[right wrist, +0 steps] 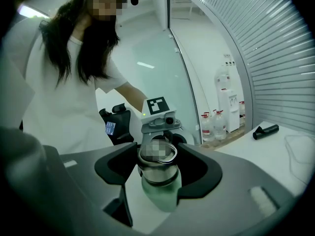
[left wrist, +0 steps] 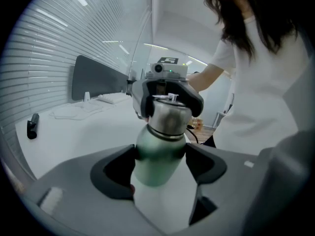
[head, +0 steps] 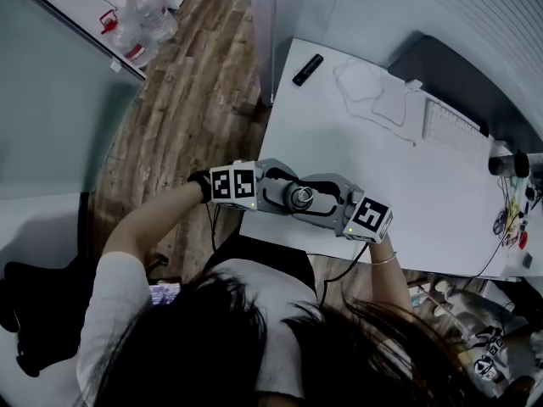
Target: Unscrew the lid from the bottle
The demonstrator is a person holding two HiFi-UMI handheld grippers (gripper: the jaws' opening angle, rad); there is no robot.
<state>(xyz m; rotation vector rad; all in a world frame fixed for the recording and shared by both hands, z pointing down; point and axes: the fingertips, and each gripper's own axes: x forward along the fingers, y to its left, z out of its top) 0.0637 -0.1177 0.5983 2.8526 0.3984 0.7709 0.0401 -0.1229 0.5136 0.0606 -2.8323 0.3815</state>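
Plainly the left gripper (left wrist: 161, 167) is clamped on the pale green metal bottle (left wrist: 158, 151), its dark pads pressing both sides of the rounded body just under the shoulder. The bottle sits between the two grippers over the near edge of the white table (head: 399, 168); whether its base rests on the surface cannot be told. Its brushed-steel screw lid (left wrist: 170, 114) is on top, and farther right the right gripper (right wrist: 158, 167) closes around the lid's side wall from the opposite side. The bottle looks rigid and probably has some weight, with a smooth, likely slippery skin, so the body needs a firm squeeze on its widest part to stop it from spinning. The lid is best turned by its straight wall, with the grip kept level to avoid cocking the thread.
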